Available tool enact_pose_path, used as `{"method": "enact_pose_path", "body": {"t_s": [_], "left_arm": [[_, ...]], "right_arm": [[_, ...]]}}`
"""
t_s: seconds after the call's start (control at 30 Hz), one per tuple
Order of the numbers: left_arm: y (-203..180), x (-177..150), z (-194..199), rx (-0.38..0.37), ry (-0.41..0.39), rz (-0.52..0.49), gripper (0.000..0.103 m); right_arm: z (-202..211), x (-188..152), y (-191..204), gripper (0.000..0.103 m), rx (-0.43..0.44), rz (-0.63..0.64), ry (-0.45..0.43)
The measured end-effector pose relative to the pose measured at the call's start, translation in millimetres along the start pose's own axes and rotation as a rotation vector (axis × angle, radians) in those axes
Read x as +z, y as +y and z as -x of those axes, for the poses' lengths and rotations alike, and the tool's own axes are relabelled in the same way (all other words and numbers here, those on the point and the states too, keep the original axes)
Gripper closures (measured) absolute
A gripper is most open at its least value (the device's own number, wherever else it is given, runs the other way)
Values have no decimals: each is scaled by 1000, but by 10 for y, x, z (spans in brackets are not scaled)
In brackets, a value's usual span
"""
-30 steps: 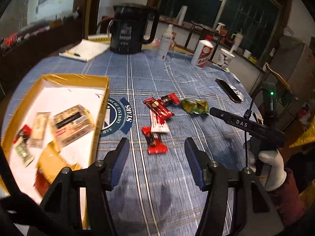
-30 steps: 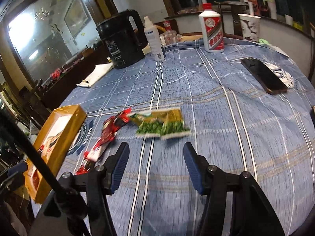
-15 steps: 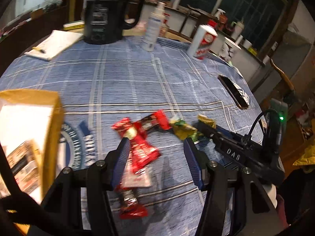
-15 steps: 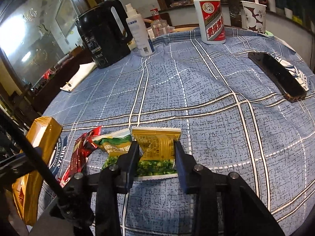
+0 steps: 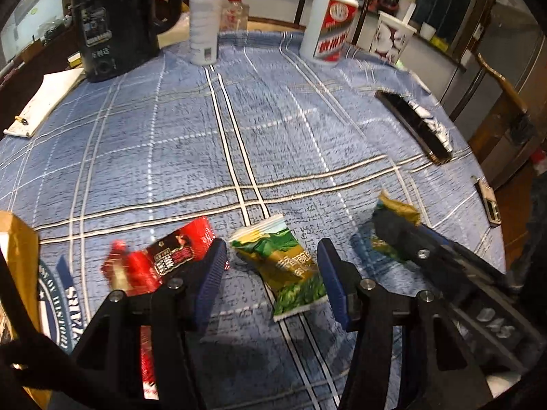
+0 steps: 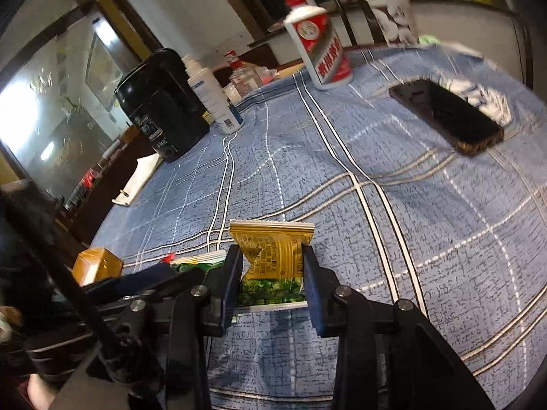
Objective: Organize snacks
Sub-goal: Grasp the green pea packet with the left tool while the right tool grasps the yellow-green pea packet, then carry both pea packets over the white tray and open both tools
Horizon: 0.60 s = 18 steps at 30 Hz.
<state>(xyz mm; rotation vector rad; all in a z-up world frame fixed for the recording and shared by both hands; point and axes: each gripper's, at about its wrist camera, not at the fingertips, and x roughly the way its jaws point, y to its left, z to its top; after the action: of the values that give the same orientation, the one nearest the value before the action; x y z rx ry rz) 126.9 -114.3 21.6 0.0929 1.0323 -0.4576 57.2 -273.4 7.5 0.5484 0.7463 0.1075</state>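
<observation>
My left gripper (image 5: 271, 273) is open, its fingers either side of a green and yellow snack packet (image 5: 285, 266) that lies flat on the blue plaid cloth. Red snack packets (image 5: 164, 261) lie just left of it. My right gripper (image 6: 271, 278) is shut on a second green and yellow snack packet (image 6: 273, 254) and holds it lifted above the cloth; this packet and the gripper also show in the left wrist view (image 5: 393, 225). The yellow box (image 6: 97, 263) sits at the left; its corner shows in the left wrist view (image 5: 20, 256).
At the far side stand a black kettle (image 5: 112, 24), a white plastic bottle (image 5: 203, 17), a white and red liquor bottle (image 5: 330, 29) and a paper cup (image 5: 391, 37). A black phone (image 5: 412, 126) lies at the right, a notepad (image 5: 41, 100) at the left.
My right gripper closed on the green and yellow packet and lifted it off the cloth. My left gripper moved right from the red packets to straddle the other green packet.
</observation>
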Motion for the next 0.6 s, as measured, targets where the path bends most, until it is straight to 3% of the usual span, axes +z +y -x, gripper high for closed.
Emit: {"method": "enact_pose_path", "body": {"t_s": [0.1,0.13,0.17,0.37,0.6], "left_arm": [[-54,-46,-66,9,-3,-26,48],[-79,-59,-72,19,-3,-43,51],[-106,-74,-57,23,-12,-59,62],[-72,-155,69,27,-55,-38,63],[52,-322,565,-6,-114,4,63]], "right_arm": [[21,1,-4,69,-1,-1,-6],[26,0,3,69,1,1,-7],[31,-5,9,69,1,5,-8],[22,-8,34,69,-20,22,-23],[47,-38,135,69,-35,53,-32]]}}
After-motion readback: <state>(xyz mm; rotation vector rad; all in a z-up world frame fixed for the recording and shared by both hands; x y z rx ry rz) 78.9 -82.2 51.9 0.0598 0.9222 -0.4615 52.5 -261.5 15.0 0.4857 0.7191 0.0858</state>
